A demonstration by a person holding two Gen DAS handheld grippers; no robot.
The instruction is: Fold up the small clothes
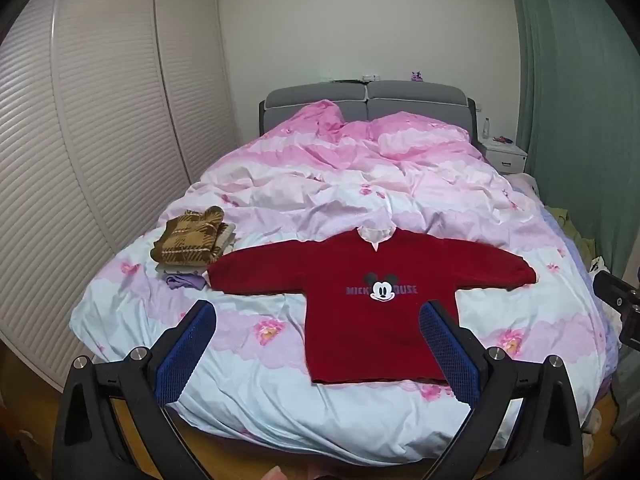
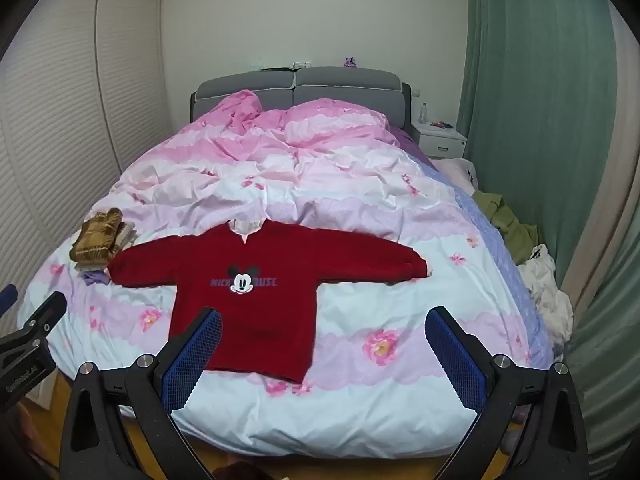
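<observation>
The small red fleece sweater with a cartoon mouse face on its chest point(image 1: 372, 312) lies face up and spread flat on the pink-and-white floral duvet point(image 1: 320, 196) near the foot of the bed, both sleeves stretched straight out to the sides, collar toward the grey padded headboard point(image 1: 368, 98); nothing on it is folded yet. The left gripper point(image 1: 318, 334) hangs above the near edge with its blue-padded jaws spread wide and empty; the right gripper point(image 2: 323, 340) does likewise, released, nothing between its pads. The step in hand looks to be the first fold; it would go best if each gripper took one sleeve near the cuff, pinching fleece alone and not the duvet beneath, then laid it across the chest so the edges sit parallel; soft bedding will wrinkle under a dragged hem, so lifting beats sliding. No container shows; a brown plaid folded garment point(image 1: 188, 236) tops a small stack just beside the sweater's sleeve, a likely place for the finished piece.
</observation>
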